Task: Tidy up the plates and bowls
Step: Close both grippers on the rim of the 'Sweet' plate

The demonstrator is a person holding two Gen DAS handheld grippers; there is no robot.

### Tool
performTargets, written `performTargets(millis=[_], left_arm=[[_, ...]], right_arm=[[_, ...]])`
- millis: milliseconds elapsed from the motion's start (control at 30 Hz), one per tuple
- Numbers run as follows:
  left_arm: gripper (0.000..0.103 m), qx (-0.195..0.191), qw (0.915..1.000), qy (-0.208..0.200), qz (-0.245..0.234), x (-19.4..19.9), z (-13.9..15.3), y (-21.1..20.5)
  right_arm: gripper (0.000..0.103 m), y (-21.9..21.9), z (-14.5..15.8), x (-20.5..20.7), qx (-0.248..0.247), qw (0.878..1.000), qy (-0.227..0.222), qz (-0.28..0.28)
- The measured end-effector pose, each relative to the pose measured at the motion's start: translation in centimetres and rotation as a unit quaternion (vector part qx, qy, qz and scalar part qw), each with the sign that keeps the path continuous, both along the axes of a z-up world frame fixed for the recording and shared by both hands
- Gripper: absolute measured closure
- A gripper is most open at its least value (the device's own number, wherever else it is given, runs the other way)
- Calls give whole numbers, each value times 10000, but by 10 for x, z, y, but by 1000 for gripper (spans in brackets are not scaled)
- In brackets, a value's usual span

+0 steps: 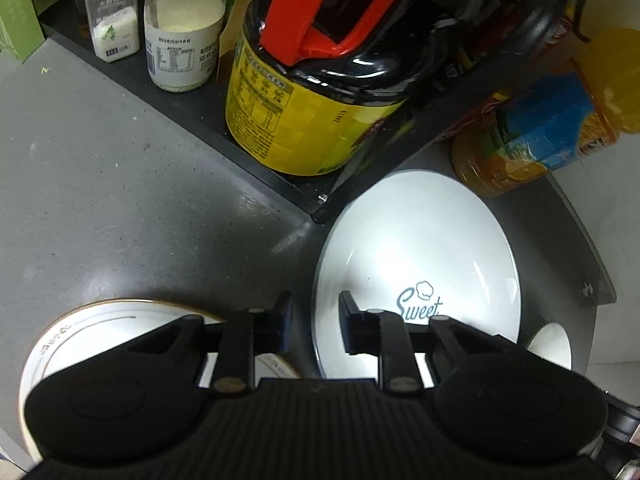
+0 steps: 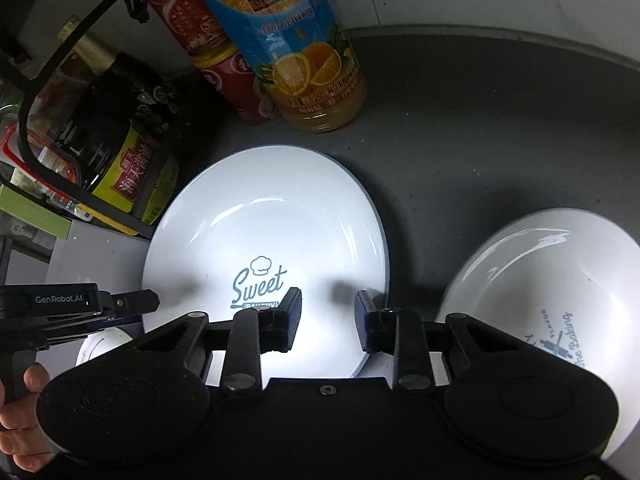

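- Far left of my left wrist view: a salt shaker and a milk bottle stand side by side on a dark shelf at the back of the grey surface.
- Just right of them on that shelf: a big yellow-labelled jug with a red handle.
- Lower left: a gold-rimmed bowl sits on the surface, half hidden under my left hand-held gripper.
- Left hand-held gripper: fingers narrow, pointing steeply down. The left rim of the white plate lies in the gap between them. I cannot tell whether the pads press on it.
- The plate, printed "Sweet", lies flat on the surface, its far edge near the shelf corner and close to an orange juice bottle.
- Right wrist view, far left: my left hand around its gripper's handle, that hand-held gripper reaching to the plate's left edge.
- Behind the plate: a dark bottle in a wire rack, then a red can, then the juice bottle.
- Right hand-held gripper: fingers narrow, spanning the near right rim of the plate. One finger is over the plate, the other at its edge; contact unclear.
- Far right: a white bowl with blue lettering sits on the surface just beside the plate, apart from it.
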State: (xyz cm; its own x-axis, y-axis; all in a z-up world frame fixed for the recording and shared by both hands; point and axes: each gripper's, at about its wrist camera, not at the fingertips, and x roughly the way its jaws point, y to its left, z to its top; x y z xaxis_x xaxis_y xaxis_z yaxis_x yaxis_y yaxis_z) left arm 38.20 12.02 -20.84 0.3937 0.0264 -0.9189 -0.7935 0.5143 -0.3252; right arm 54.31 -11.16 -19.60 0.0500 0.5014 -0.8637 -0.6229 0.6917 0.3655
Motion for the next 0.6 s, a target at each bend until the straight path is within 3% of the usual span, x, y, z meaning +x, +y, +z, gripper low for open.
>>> performTargets(millis=[333, 600], left_arm=[[93, -409, 9989, -153, 186, 0, -17, 8], [93, -541, 9982, -167, 188, 6, -26, 10]], right_arm=[[85, 9, -18, 6, 25, 9996, 283, 3], [90, 14, -25, 9, 170, 9989, 429, -43]])
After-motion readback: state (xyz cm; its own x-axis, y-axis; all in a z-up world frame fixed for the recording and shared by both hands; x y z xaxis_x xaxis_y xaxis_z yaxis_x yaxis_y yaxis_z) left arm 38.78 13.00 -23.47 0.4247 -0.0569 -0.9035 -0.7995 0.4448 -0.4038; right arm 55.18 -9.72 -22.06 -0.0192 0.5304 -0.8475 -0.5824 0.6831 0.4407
